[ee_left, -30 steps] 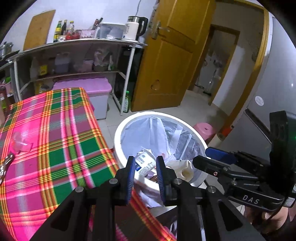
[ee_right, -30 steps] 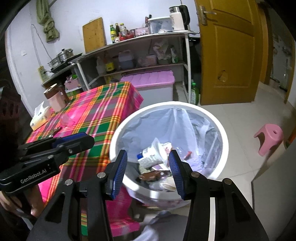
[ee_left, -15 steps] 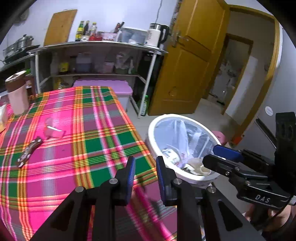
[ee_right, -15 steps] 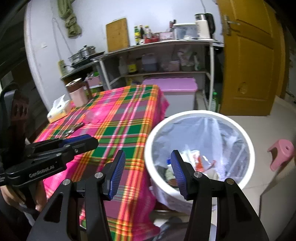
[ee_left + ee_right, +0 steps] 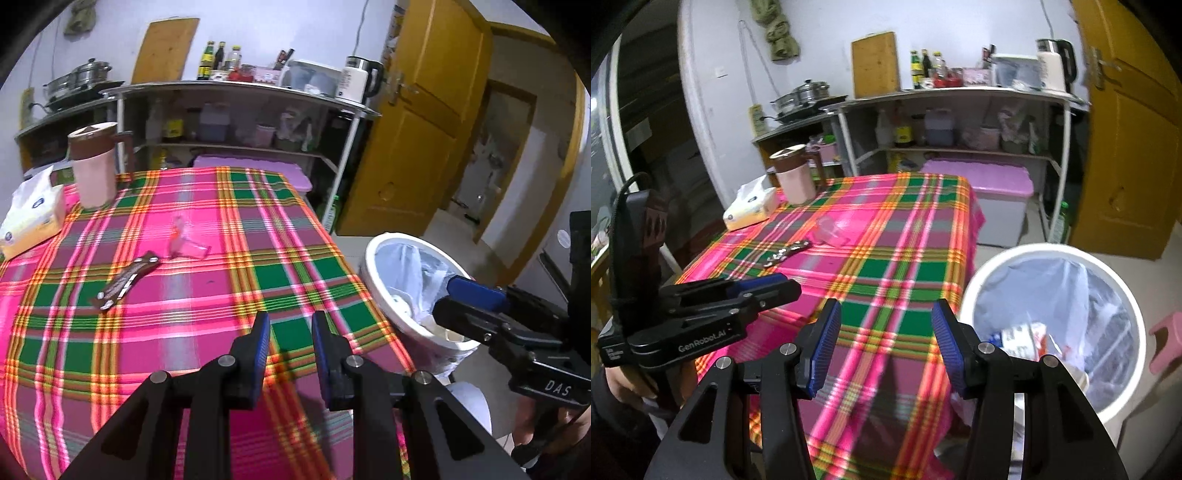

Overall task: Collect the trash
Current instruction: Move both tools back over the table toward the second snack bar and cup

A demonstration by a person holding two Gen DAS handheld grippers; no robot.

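Observation:
A brown snack wrapper point(image 5: 125, 282) point(image 5: 786, 254) and a crumpled clear plastic piece point(image 5: 184, 243) point(image 5: 833, 230) lie on the pink and green plaid tablecloth point(image 5: 207, 317). The white bin point(image 5: 371, 275) point(image 5: 1052, 249), lined with a bag and holding several scraps, stands on the floor at the table's right. My left gripper point(image 5: 290, 325) hovers over the table's near part, jaws a narrow gap apart and empty. My right gripper point(image 5: 886, 317) stands wide open and empty between the table edge and the bin. Each gripper shows in the other's view point(image 5: 476, 299) point(image 5: 753, 291).
A tissue box point(image 5: 31, 218) and a pink pitcher with a brown lid point(image 5: 94, 170) stand at the table's far left. Behind are a metal shelf rack point(image 5: 960, 92), a purple-lidded box point(image 5: 979, 177) and a yellow door point(image 5: 417, 155). A pink stool point(image 5: 1167, 343) sits right of the bin.
Both views have swung left from over the bin to the table, so the bin now sits at the right. The right jaws stand slightly wider than a second ago.

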